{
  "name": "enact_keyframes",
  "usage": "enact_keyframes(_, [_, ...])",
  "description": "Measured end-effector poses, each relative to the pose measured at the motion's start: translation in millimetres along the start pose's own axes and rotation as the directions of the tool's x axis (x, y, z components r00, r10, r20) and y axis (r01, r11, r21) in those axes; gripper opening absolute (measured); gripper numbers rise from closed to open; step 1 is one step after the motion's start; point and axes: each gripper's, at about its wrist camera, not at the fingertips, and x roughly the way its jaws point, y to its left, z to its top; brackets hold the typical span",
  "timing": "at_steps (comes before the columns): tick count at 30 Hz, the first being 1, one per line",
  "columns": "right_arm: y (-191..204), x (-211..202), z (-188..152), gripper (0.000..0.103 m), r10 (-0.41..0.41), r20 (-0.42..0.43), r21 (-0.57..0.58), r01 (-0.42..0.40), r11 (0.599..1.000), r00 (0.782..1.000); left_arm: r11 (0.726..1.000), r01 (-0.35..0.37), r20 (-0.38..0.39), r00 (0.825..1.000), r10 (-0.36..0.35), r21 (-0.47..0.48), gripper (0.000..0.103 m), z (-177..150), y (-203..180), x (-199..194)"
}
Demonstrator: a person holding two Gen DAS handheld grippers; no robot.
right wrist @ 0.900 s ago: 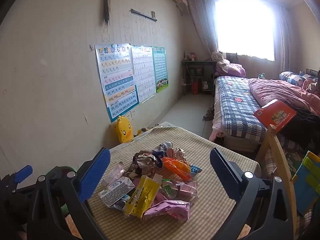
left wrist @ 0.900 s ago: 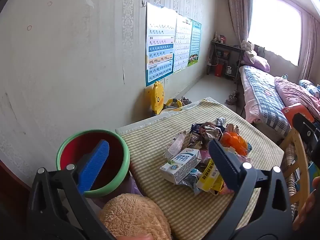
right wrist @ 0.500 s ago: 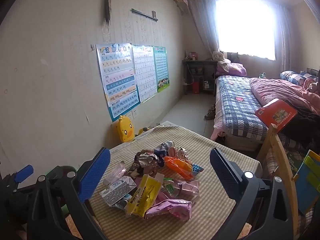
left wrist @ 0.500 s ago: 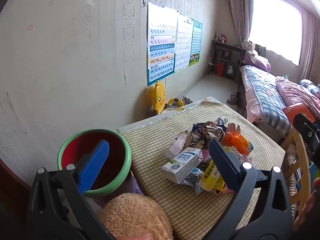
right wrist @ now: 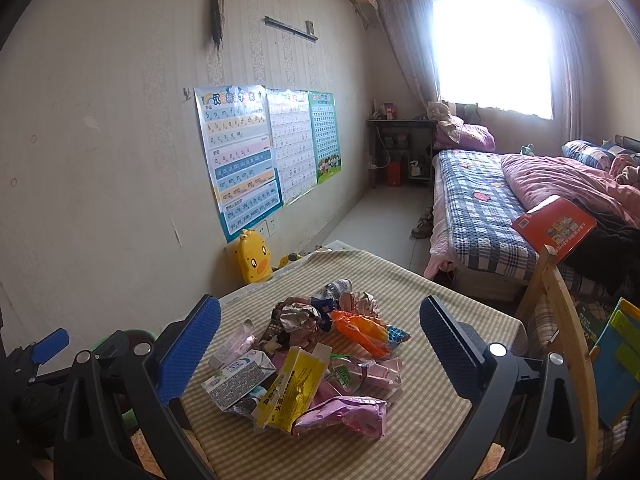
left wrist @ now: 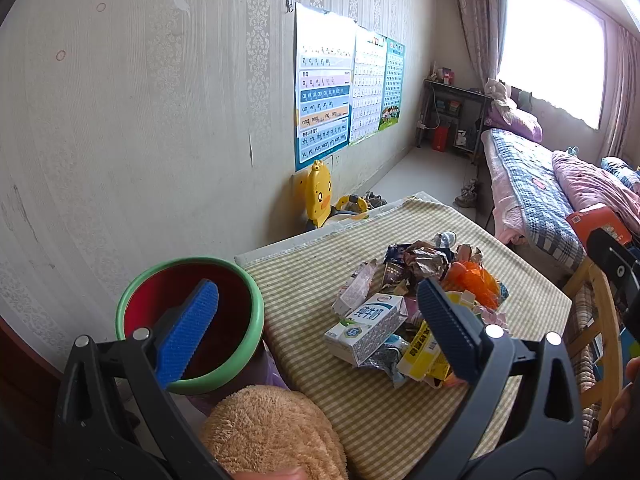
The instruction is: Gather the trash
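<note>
A heap of trash (left wrist: 416, 304) lies on a small table with a green checked cloth (left wrist: 320, 276): a white milk carton (left wrist: 366, 328), a yellow carton (right wrist: 294, 390), an orange wrapper (right wrist: 360, 330), a pink wrapper (right wrist: 344, 416) and crumpled foil (right wrist: 296, 316). A red bin with a green rim (left wrist: 188, 320) stands left of the table. My left gripper (left wrist: 320, 328) is open and empty, above the table's near left edge. My right gripper (right wrist: 320, 344) is open and empty, above the heap's near side.
A tan plush toy (left wrist: 272, 432) lies below the left gripper. A wooden chair (right wrist: 560, 320) stands right of the table, with a bed (right wrist: 500, 208) behind it. A yellow duck toy (right wrist: 252, 256) stands against the wall with posters (right wrist: 240, 160).
Both views have shifted slightly; the heap and the bin sit a little further right in the left wrist view. Both grippers stay open and empty.
</note>
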Motion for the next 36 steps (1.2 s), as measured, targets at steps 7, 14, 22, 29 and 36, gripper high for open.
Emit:
enact_keyframes(7, [3.5,-5.1,-0.9,0.096,0.005,0.0,0.001,-0.005,1.0,1.0,1.0,0.0,-0.001,1.0,0.0,0.001,0.098,-1.2,1.5,-0.9])
enact_keyframes(14, [4.9,-4.0,-1.7,0.096,0.009,-0.002,0.003,-0.009,1.0,1.0,1.0,-0.008,-0.007,1.0,0.008,-0.007,0.098,-4.8,4.8,3.0])
enact_keyframes(22, [5.4,-1.6,-2.8,0.096,0.017,-0.008,0.005,-0.017,1.0,1.0,1.0,-0.012,-0.009,1.0,0.012,-0.005,0.098,-4.2,4.5,2.2])
enact_keyframes(29, [5.2,-1.7,-4.0,0.096,0.02,-0.01,0.006,-0.02,1.0,1.0,1.0,-0.017,-0.012,1.0,0.017,-0.004,0.098,-2.5,3.9,2.0])
enact_keyframes(36, [6.5,-1.1,-5.3,0.096,0.021,-0.012,0.007,-0.021,1.0,1.0,1.0,-0.018,-0.013,1.0,0.018,-0.005,0.098,-2.8,4.5,2.1])
